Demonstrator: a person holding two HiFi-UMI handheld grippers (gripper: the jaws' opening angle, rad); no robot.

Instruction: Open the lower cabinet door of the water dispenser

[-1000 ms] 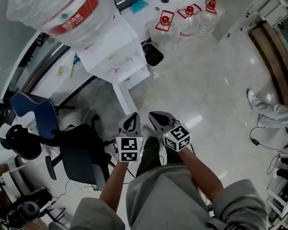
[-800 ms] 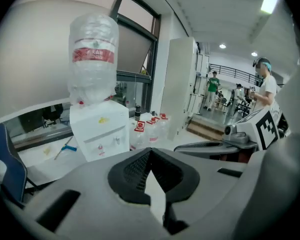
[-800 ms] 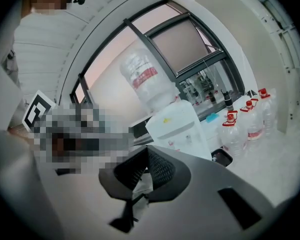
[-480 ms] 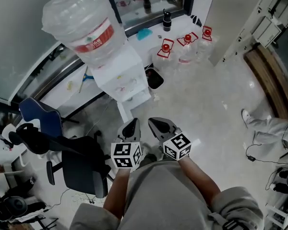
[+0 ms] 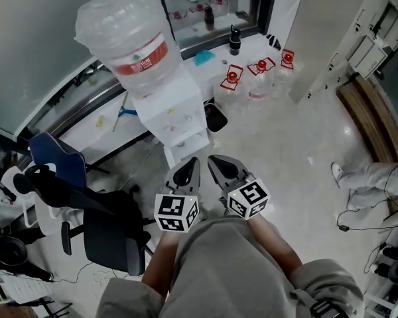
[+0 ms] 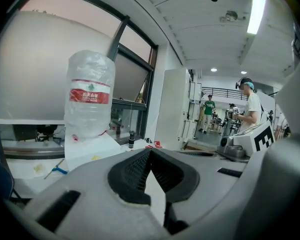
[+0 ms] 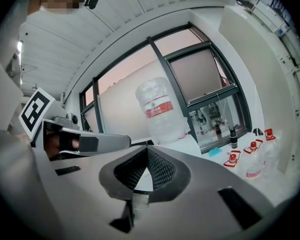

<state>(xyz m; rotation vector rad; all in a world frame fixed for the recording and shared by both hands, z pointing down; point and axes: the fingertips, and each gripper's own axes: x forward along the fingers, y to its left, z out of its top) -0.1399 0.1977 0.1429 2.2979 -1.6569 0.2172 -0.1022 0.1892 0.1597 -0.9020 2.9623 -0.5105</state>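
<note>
The white water dispenser (image 5: pixel 174 114) stands ahead of me with a big clear bottle (image 5: pixel 136 42) on top. Its lower cabinet front (image 5: pixel 186 148) faces me and looks closed. My left gripper (image 5: pixel 190 167) and right gripper (image 5: pixel 220 166) hang side by side just in front of that lower part, apart from it, both shut with nothing between the jaws. In the left gripper view the shut left gripper (image 6: pixel 150 152) points at the bottle (image 6: pixel 90 101). The right gripper view has the shut right gripper (image 7: pixel 147 149) below the bottle (image 7: pixel 160 109).
A black office chair (image 5: pixel 109 227) and a blue chair (image 5: pixel 52 156) stand at the left. A black bin (image 5: pixel 216 115) and several red-capped water jugs (image 5: pixel 259 78) sit right of the dispenser. A person's leg (image 5: pixel 371 174) lies at the right; people (image 6: pixel 247 106) stand farther off.
Both grippers have risen together, still shut and side by side. The head view has lifted, so the dispenser and bottle now sit lower in the picture and more of the room shows.
</note>
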